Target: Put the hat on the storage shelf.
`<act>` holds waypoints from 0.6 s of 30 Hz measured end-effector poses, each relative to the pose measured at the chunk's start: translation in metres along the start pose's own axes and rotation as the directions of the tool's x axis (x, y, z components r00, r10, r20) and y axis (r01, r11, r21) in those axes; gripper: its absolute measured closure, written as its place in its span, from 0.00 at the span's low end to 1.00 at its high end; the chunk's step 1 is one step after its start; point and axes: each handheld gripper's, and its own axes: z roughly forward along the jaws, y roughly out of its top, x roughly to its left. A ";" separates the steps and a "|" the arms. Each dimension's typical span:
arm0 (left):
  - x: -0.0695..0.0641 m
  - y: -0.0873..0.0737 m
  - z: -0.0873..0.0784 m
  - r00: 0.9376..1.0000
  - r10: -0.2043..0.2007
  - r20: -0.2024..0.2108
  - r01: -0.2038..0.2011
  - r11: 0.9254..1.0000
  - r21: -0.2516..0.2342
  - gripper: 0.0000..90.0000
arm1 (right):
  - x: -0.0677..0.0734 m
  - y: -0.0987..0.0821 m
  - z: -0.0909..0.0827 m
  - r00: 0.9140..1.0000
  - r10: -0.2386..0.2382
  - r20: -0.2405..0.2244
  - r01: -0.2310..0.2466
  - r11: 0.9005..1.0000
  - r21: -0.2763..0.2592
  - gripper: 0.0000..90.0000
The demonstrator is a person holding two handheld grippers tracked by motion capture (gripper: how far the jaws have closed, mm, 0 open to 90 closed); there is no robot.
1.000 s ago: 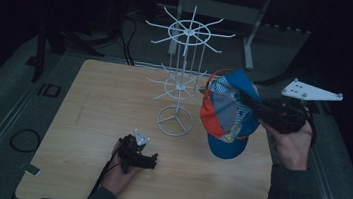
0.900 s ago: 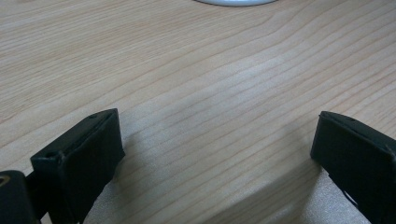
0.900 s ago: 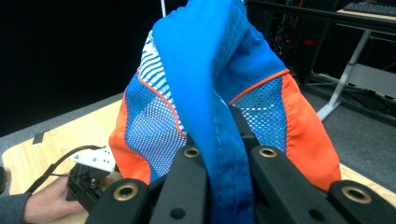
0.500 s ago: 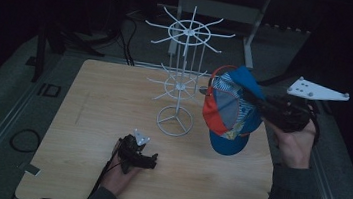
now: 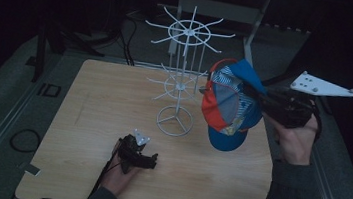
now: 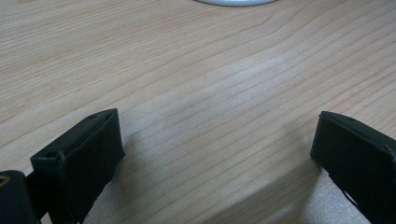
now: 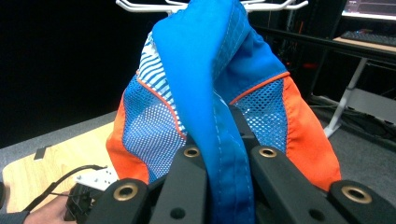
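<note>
Right gripper pinches the cap — no writing legible.

Cap slightly nearer rack.

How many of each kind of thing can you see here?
Caps: 1
White wire racks: 1
Grippers: 2, the left gripper and the right gripper
Wooden tables: 1
Total: 5

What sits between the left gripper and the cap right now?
In the high view, bare tabletop and the white wire rack's ring base lie between the left gripper and the cap.
</note>
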 end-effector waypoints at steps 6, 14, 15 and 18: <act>0.000 0.000 0.000 1.000 0.001 0.000 -0.001 1.000 0.000 0.03 | 0.002 0.006 -0.001 1.000 -0.010 -0.001 0.010 1.000 -0.016 0.98; 0.000 0.000 0.000 1.000 0.001 0.000 -0.001 1.000 0.000 0.03 | 0.001 0.014 -0.004 1.000 -0.008 -0.001 0.008 0.998 -0.062 0.98; 0.000 0.000 0.000 1.000 0.001 -0.001 -0.001 1.000 0.000 0.03 | 0.001 0.016 -0.004 1.000 -0.009 -0.002 0.009 0.998 -0.066 0.98; 0.000 0.000 0.000 1.000 0.000 0.000 0.000 1.000 -0.001 0.03 | 0.003 0.021 -0.005 1.000 -0.009 -0.009 0.009 0.997 -0.083 0.98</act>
